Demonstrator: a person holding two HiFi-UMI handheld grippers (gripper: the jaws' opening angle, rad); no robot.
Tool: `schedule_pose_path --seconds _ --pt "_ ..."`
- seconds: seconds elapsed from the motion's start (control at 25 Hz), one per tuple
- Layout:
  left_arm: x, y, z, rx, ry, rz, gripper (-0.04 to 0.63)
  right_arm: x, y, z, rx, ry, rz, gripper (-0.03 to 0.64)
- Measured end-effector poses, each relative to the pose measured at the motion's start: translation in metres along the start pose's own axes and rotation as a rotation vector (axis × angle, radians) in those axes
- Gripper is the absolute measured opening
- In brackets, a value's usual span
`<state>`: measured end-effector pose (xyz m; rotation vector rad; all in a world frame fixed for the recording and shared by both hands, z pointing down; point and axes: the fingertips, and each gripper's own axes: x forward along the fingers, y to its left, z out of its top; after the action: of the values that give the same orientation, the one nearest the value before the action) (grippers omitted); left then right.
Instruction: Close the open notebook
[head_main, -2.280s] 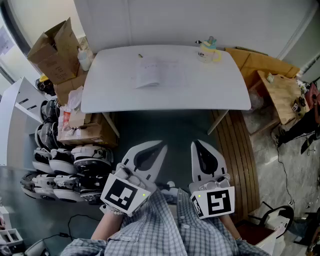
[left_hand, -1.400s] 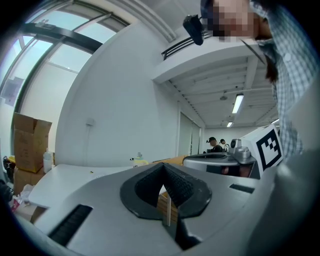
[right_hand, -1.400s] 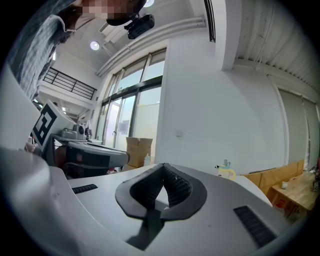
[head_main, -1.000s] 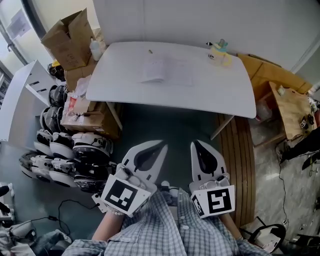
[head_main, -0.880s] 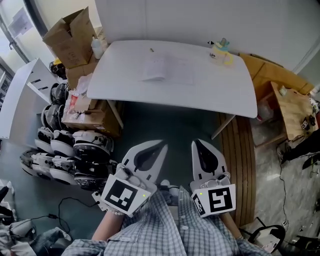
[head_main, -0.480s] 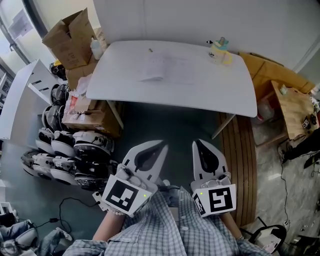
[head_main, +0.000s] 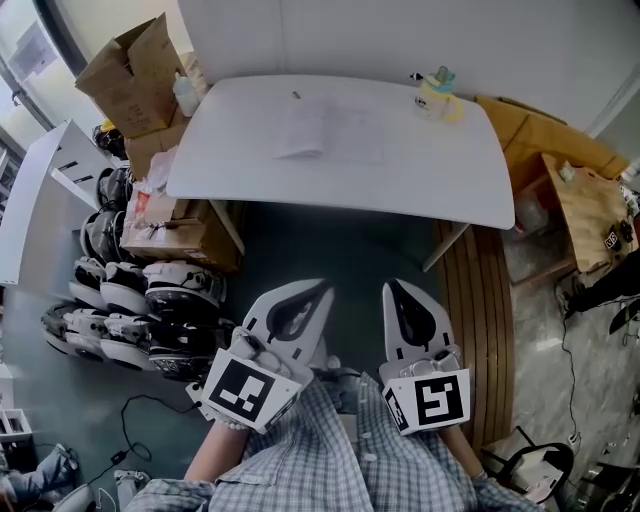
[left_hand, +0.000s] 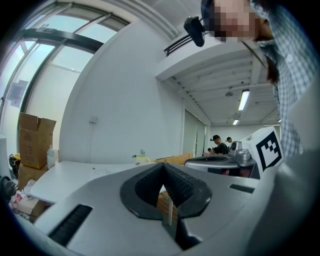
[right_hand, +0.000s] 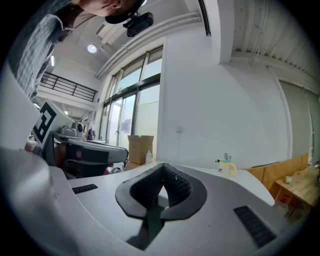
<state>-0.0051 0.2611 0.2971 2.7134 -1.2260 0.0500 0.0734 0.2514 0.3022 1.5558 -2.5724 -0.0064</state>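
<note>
The open notebook (head_main: 330, 130) lies flat with pale pages on the white table (head_main: 440, 185), at the far side of the head view. Both grippers are held low, close to the person's body and well short of the table. My left gripper (head_main: 322, 289) points toward the table with its jaws shut and nothing between them; its own view shows the dark pads (left_hand: 175, 187) meeting at the tip. My right gripper (head_main: 391, 287) stands beside it, also shut and empty, its pads (right_hand: 175, 187) closed together.
A yellow lidded cup (head_main: 437, 99) stands at the table's far right corner, and a small dark item (head_main: 296, 95) lies near the notebook. Cardboard boxes (head_main: 120, 70) and several black-and-white helmets (head_main: 120, 320) crowd the left. A slatted wooden bench (head_main: 480, 310) runs along the right.
Both grippers stay where they were, still shut. Only the head view has shifted a little, so the table sits slightly higher in the picture.
</note>
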Motion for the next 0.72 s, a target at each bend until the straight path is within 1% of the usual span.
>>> schedule_pose_path --seconds 0.08,0.2,0.32,0.44,0.56,0.72 --pt "0.003 0.004 -0.001 -0.001 -0.001 -0.006 -0.002 0.004 0.0 0.0 -0.008 0.001 -0.002 0.012" --pt "0.011 0.008 -0.002 0.016 -0.005 -0.021 -0.002 0.009 -0.004 -0.004 -0.013 0.01 -0.014 0.012" --pt "0.02 0.013 0.0 0.013 0.012 -0.035 -0.002 0.02 -0.011 -0.003 -0.01 0.016 -0.025 0.012" --pt "0.029 0.025 0.002 0.004 0.016 -0.041 -0.002 0.035 -0.014 0.001 -0.018 0.012 -0.026 0.012" --pt "0.04 0.038 0.007 -0.001 0.001 -0.043 -0.002 0.05 -0.017 0.004 -0.034 0.014 -0.025 0.012" --pt "0.053 0.053 0.012 0.016 0.006 -0.056 -0.002 0.068 -0.025 0.004 -0.032 0.026 -0.032 0.012"
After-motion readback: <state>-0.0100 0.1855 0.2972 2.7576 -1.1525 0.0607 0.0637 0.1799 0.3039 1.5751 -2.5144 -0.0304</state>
